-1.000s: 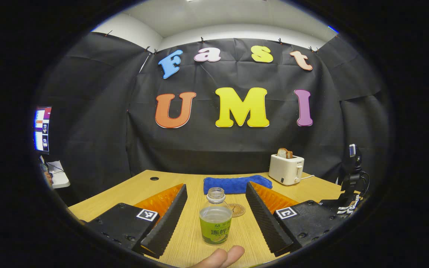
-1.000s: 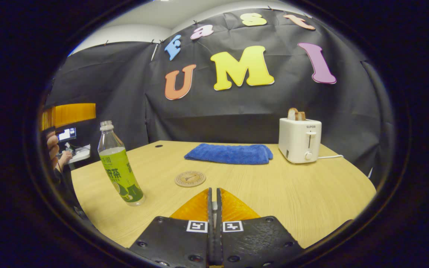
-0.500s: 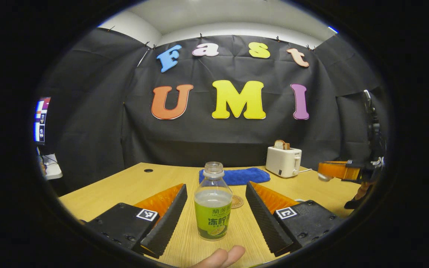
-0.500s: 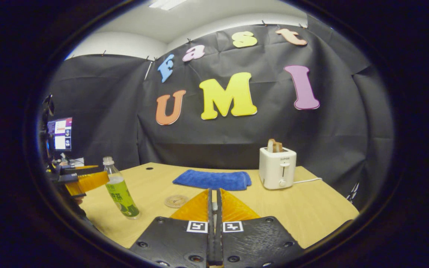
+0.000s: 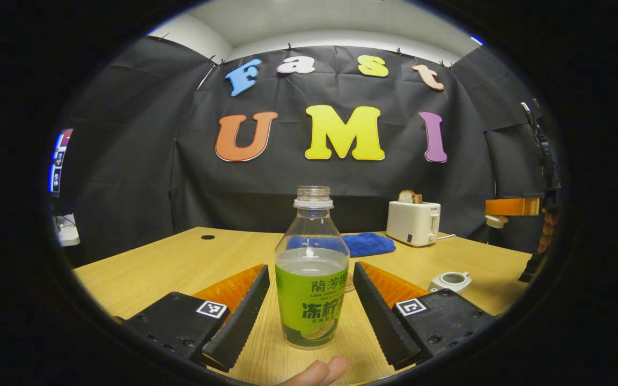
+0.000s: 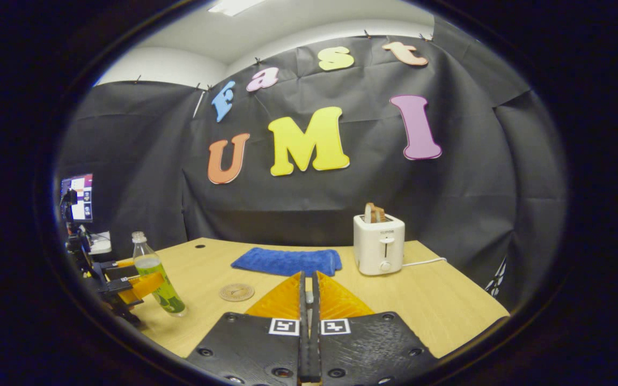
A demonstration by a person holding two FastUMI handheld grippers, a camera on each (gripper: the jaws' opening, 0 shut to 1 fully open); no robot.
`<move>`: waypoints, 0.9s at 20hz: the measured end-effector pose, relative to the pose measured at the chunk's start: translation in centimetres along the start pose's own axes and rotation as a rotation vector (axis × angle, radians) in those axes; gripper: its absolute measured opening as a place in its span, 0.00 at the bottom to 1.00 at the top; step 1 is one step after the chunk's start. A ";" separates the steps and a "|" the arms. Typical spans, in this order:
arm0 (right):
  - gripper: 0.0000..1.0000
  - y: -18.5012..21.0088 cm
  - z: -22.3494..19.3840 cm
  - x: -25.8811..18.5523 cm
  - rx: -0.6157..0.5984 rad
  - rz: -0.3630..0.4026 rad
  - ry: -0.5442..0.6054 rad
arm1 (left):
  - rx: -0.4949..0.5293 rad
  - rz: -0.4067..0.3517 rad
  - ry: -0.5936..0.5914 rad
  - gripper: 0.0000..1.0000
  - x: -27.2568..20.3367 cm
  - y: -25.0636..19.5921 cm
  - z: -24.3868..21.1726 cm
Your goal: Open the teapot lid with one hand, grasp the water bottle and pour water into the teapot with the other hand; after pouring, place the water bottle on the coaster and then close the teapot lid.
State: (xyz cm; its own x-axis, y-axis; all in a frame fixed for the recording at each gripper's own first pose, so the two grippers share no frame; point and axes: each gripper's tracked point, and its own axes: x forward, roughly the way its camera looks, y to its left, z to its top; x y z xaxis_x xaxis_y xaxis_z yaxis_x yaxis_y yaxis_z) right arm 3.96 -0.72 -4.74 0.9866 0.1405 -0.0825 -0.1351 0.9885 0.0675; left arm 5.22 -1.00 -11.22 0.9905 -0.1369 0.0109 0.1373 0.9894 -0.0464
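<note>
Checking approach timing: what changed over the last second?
The left gripper moved in around the water bottle, which now stands between its open fingers, not yet gripped. The right gripper, shut on the small lid, rose above the open teapot. Bottle, coaster, towel and toaster stayed put.
</note>
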 end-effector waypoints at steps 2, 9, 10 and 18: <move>0.00 -0.2 0.2 -0.1 -0.002 -0.007 -0.005 | 0.002 -0.034 -0.006 0.90 0.1 -0.8 -0.1; 0.00 -1.1 1.5 -1.0 -0.018 -0.027 -0.033 | 0.094 0.002 0.043 0.78 -0.5 -0.7 1.1; 0.00 -1.3 1.6 -1.1 -0.015 -0.029 -0.033 | 0.129 0.000 0.051 0.78 -0.6 -1.1 1.6; 0.00 -3.6 2.1 -1.6 -0.010 -0.067 -0.022 | 0.520 -0.056 0.121 0.77 -0.2 -5.9 2.8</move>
State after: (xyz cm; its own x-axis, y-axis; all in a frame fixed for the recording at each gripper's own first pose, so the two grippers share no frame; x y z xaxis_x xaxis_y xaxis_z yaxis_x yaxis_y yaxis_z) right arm 3.02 -4.67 -2.77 0.9952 0.0732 -0.0646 -0.0699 0.9961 0.0531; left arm 4.21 -6.72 -8.14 0.9795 -0.1639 -0.1170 0.1995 0.8691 0.4526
